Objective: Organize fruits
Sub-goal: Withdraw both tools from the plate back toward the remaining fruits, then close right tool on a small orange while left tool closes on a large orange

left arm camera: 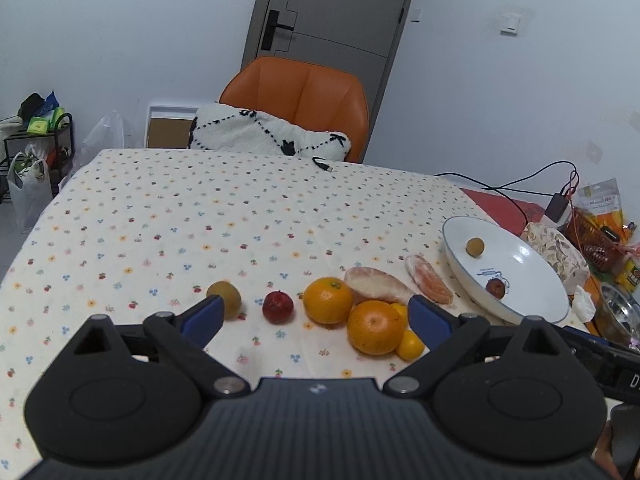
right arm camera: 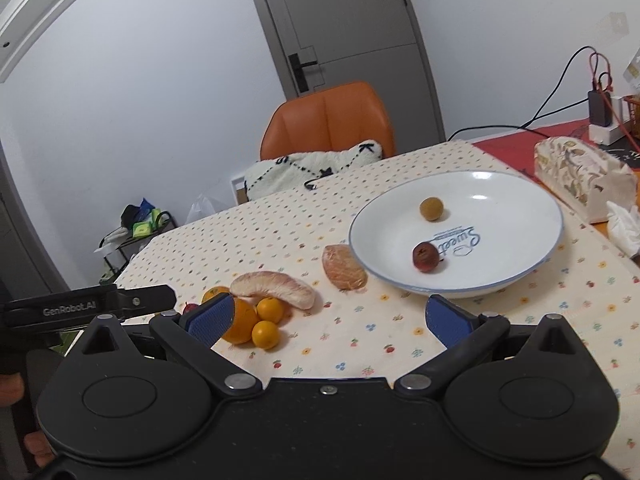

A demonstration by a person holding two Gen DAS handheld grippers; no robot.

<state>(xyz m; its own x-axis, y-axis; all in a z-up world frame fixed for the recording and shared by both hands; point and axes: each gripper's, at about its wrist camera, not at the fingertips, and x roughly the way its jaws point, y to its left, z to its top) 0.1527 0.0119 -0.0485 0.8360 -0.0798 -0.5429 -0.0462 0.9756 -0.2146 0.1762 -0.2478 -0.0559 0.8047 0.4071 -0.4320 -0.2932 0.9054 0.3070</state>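
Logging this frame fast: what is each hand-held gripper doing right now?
Left hand-held gripper: open, holding nothing.
Right hand-held gripper: open, holding nothing.

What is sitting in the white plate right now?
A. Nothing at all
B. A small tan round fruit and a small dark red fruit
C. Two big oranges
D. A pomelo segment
B: the white plate holds only a small tan round fruit and a small dark red fruit; the oranges and pomelo segments lie on the tablecloth outside it.
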